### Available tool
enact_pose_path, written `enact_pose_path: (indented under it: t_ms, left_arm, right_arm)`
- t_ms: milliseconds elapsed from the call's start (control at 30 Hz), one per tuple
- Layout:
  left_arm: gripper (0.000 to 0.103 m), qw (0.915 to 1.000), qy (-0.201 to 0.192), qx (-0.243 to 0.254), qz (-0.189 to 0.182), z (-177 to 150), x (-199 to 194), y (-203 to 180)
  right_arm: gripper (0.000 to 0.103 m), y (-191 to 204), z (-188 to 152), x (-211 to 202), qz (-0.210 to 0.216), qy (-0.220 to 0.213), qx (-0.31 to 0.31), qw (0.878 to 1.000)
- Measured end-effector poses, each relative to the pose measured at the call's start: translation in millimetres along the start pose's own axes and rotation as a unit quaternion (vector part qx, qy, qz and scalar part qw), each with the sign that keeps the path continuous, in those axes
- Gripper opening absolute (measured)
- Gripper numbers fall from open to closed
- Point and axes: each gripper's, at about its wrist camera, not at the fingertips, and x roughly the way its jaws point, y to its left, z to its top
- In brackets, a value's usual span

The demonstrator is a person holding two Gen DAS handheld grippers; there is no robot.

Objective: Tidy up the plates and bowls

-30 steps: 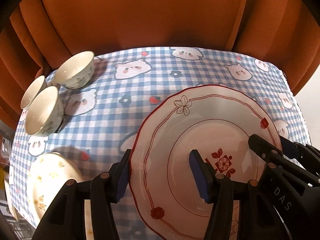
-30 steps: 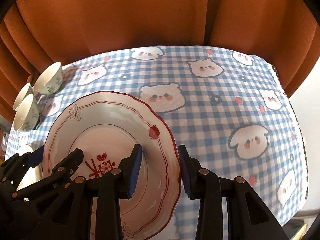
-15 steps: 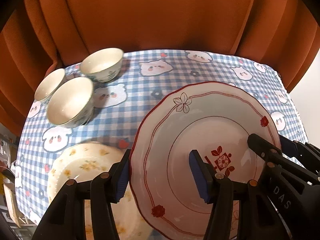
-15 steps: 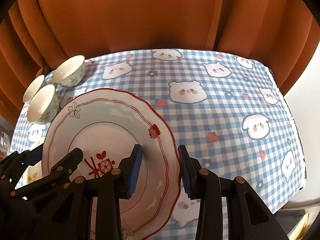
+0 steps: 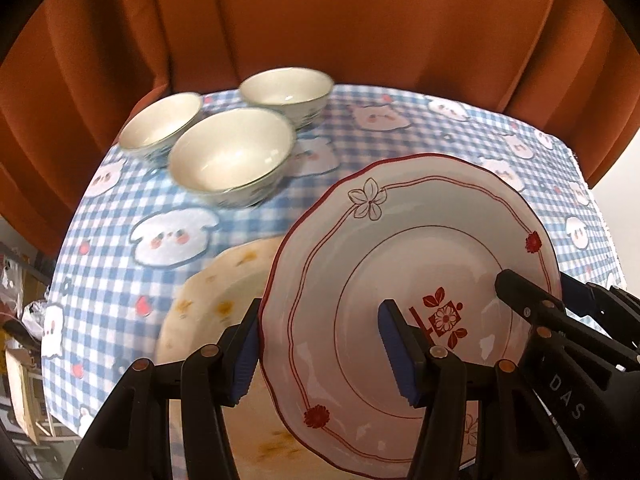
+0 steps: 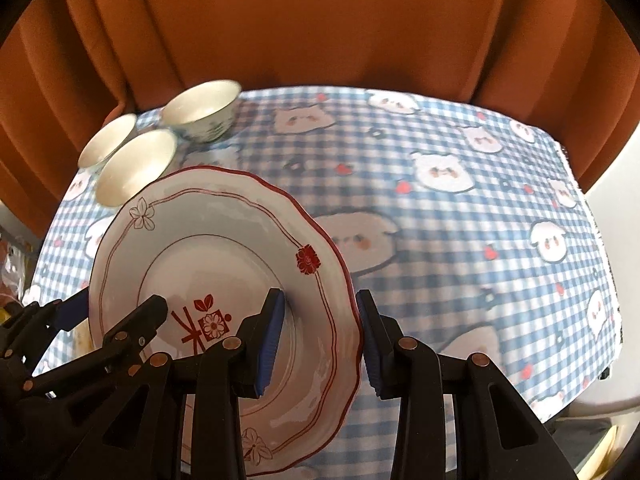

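A white plate with a red scalloped rim and red flowers (image 5: 420, 220) (image 6: 208, 216) hangs tilted above the table, held between both grippers. My left gripper (image 5: 320, 344) is shut on its left rim, one blue pad under the edge and one inside the well. My right gripper (image 6: 320, 334) is shut on the right rim in the same way. Under the held plate lies a cream plate with yellow flowers (image 5: 212, 296), partly hidden. Three white bowls (image 5: 232, 156) (image 5: 160, 124) (image 5: 286, 90) stand close together at the far left.
A blue checked tablecloth with bear faces (image 6: 440, 240) covers the table. An orange curtain (image 5: 320, 20) hangs right behind it. The table's right edge (image 6: 592, 248) drops to a pale floor. Boxes and clutter (image 5: 20, 340) sit below the left edge.
Both grippers have carried the red-rimmed plate to the left, over the yellow-flowered plate. The bowls now appear nearer and more central. Neither grip has changed.
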Motion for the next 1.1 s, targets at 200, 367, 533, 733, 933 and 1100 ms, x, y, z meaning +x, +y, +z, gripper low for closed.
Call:
enact_pose_path:
  t_ms: [200,367,533,733,933,1100]
  left_arm:
    - [0.057,0.9997,0.019,-0.015,0.002,-18,6,33]
    - [0.058,0.9990,0.036,-0.028,-0.002,-29,14,52]
    - [0.057,0.9985,0.045,-0.031,-0.005,-34,19,64]
    - [0.057,0.9990,0.037,-0.024,-0.004,-32,21,66]
    - [0.058,0.9990,0.036,-0.021,-0.017,-27,25,62]
    - [0.058,0.9979,0.054,-0.018,-0.030,-29,35,54]
  right_arm:
    - [0.040,39,-12,10,0.006,0.021,-0.014,1.000]
    - [0.040,61,-18,17,0.003,0.037,-0.025,0.999]
    - [0.040,77,-21,26,0.000,0.055,-0.033,0.998]
    - [0.040,84,-21,30,-0.007,0.057,-0.033,0.998]
    - [0.040,80,-17,29,-0.020,0.059,-0.030,0.998]
    - [0.040,69,-15,30,-0.035,0.062,-0.022,0.997]
